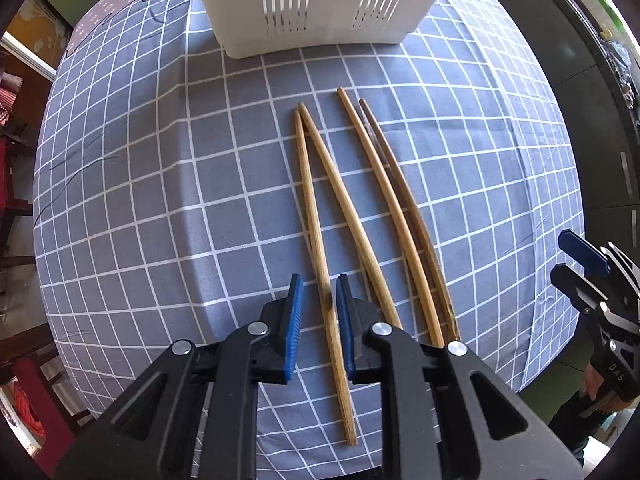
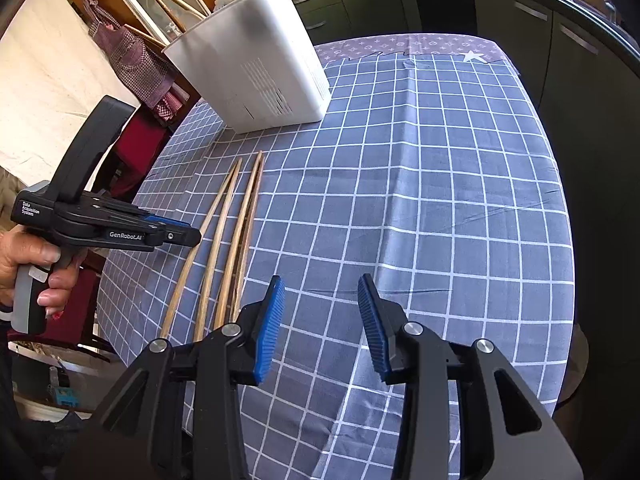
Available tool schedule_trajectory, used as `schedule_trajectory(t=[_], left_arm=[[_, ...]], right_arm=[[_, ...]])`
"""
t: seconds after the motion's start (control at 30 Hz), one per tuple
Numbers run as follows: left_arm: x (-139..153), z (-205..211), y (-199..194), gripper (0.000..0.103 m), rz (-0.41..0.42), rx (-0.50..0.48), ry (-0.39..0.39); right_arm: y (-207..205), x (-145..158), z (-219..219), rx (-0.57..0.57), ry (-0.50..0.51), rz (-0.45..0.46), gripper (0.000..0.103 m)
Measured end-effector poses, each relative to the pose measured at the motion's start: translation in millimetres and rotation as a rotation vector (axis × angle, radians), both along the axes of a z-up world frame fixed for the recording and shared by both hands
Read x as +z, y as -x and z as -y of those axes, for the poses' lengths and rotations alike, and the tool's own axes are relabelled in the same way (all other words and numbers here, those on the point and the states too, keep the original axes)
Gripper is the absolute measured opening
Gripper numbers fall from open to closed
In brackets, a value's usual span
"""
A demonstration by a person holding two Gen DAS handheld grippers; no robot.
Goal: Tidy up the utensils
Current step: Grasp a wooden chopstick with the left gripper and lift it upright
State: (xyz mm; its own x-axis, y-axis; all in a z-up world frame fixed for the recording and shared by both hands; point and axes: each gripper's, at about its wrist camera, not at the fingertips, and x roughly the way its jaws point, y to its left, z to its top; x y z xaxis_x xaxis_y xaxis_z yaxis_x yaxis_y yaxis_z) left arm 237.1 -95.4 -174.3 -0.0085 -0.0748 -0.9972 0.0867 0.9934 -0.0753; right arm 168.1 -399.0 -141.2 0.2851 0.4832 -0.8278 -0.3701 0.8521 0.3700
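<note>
Four long wooden chopsticks [image 1: 344,200] lie side by side on the grey checked tablecloth [image 1: 160,184]; the rightmost one [image 1: 404,192] is darker. My left gripper [image 1: 319,284] points down over their near ends. Its blue pads stand narrowly apart astride the leftmost chopstick [image 1: 316,220], with a gap showing on the left side. A white slotted utensil holder [image 1: 320,8] stands at the far end of the table. My right gripper [image 2: 322,284] is open with nothing between its pads, over bare cloth just right of the chopsticks [image 2: 228,232]. It also shows as the right gripper [image 1: 572,260] at the table's edge.
A person's hand [image 2: 24,256] holds the left gripper [image 2: 192,236]. Dark cabinets [image 2: 520,20] line the far and right sides. A red chair [image 2: 140,140] stands by the table's left edge. The cloth [image 2: 440,200] to the right of the chopsticks carries nothing.
</note>
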Motion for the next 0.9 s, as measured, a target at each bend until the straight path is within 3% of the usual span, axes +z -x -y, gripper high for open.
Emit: schedule_trajectory(t=[0.4, 0.67, 0.9], left_arm=[[-8, 26, -10, 0.011, 0.000, -0.022, -0.070], [-2, 13, -11, 0.007, 0.041, -0.031, -0.050], [48, 0, 2, 0.007, 0.184, -0.056, -0.006]], right_arm=[[2, -16, 11, -0.020, -0.028, -0.030, 0.039], [5, -14, 22, -0.049, -0.016, -0.034, 0.040], [2, -9, 18, -0.050, 0.011, -0.033, 0.040]])
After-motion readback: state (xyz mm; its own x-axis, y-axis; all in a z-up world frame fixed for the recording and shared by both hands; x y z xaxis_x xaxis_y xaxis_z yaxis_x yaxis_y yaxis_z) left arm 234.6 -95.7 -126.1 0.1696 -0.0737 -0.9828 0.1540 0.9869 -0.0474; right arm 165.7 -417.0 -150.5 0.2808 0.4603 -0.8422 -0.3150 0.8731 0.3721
